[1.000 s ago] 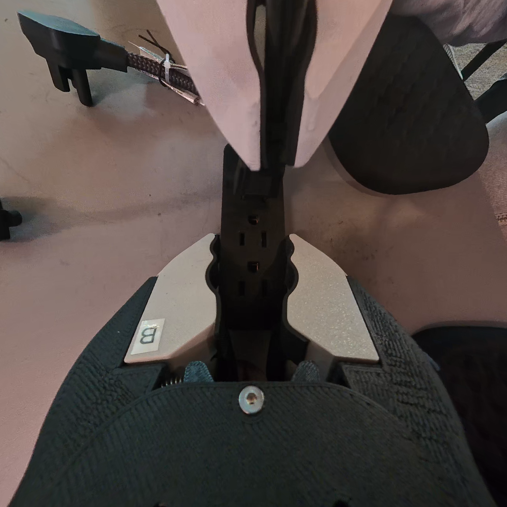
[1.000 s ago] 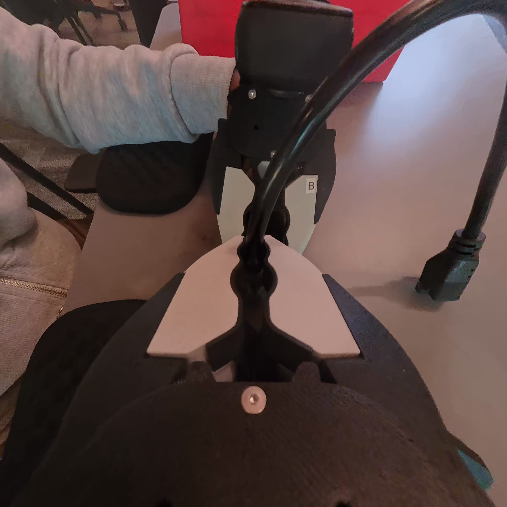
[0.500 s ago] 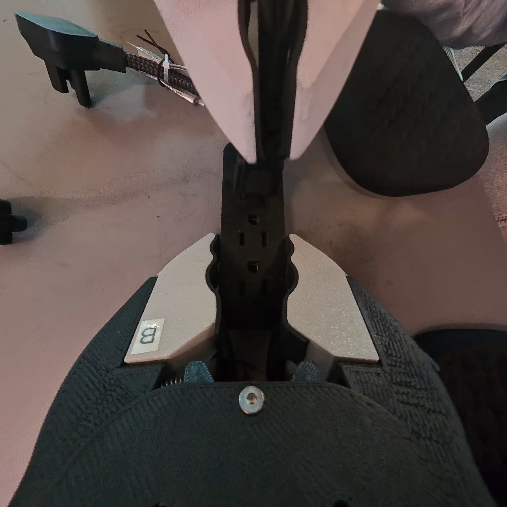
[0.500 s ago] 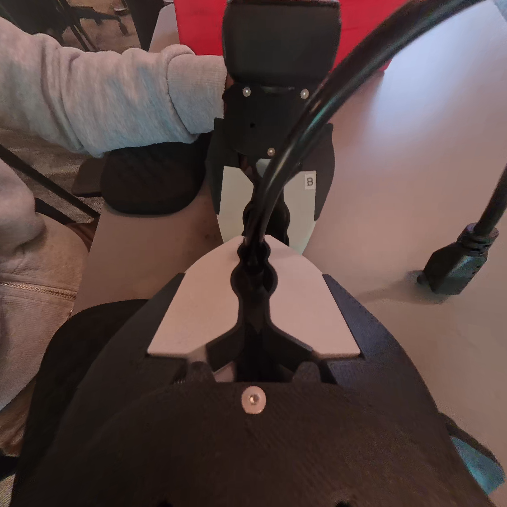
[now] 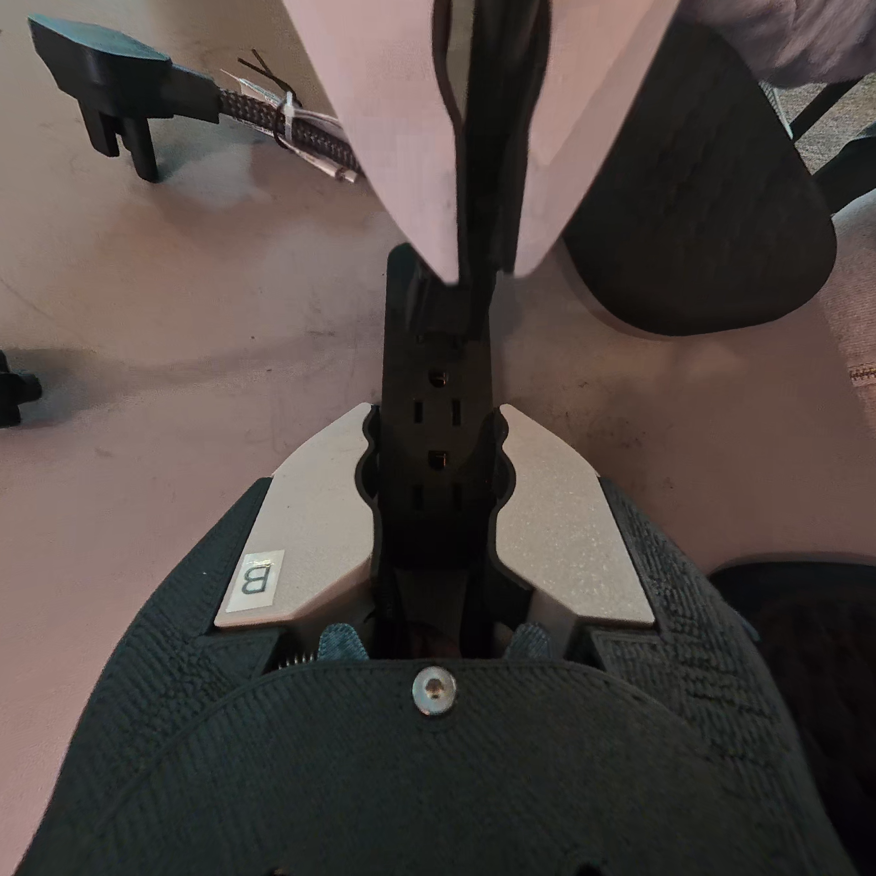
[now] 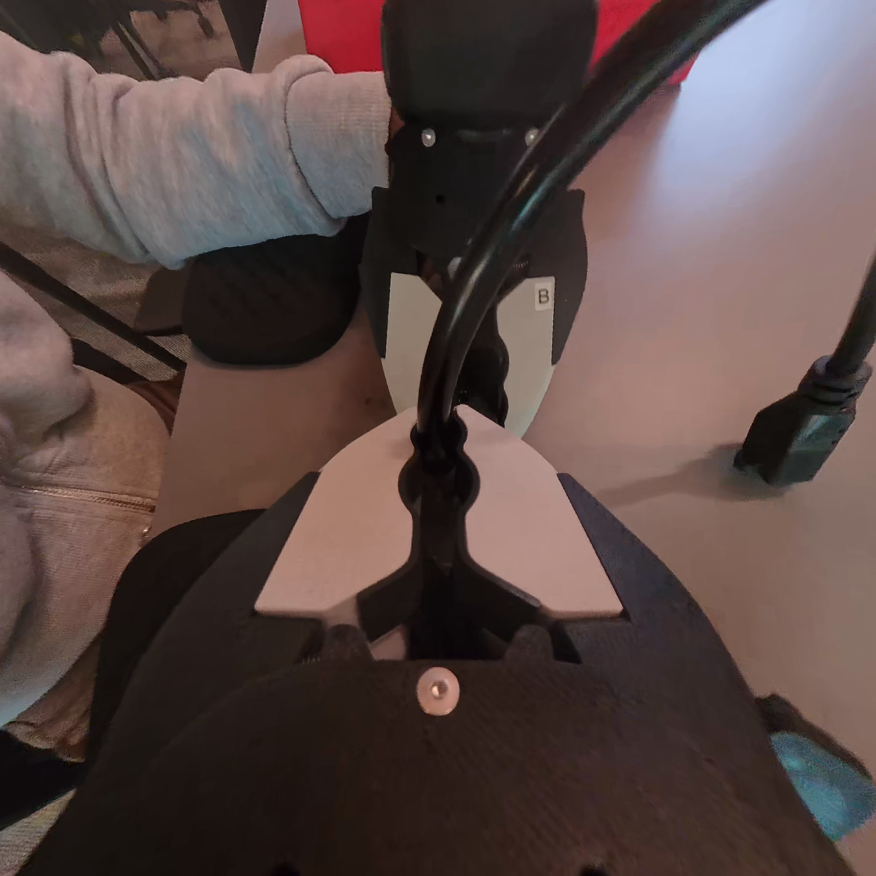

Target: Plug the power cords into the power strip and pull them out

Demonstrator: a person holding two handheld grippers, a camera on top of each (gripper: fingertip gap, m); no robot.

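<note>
We hold the left hand-held gripper [image 5: 437,422] low and level over the pale desk [image 5: 189,332], its two grey fingers [image 5: 322,512] clamped against the sides of the long black power strip [image 5: 438,407], which lies flat on the desk and points away from us. Two outlets on the strip show bare between the fingers.

From above, the right hand-held gripper [image 5: 483,279] comes down steeply onto the strip's far end, its jaws closed on the thick black power cord [image 6: 479,265] just behind the plug (the plug itself sits right at the far outlet, and we cannot tell how deep it is seated). The cord arcs up and off to the right.

A grey knit sleeve [image 6: 166,156] reaches to the left gripper's handle.

A white sticker [image 5: 256,580] with one printed letter sits on a left gripper finger. A flat black plug with a braided cord [image 5: 118,90] lies apart on the desk, and another black plug [image 6: 806,426] stands well right.
</note>
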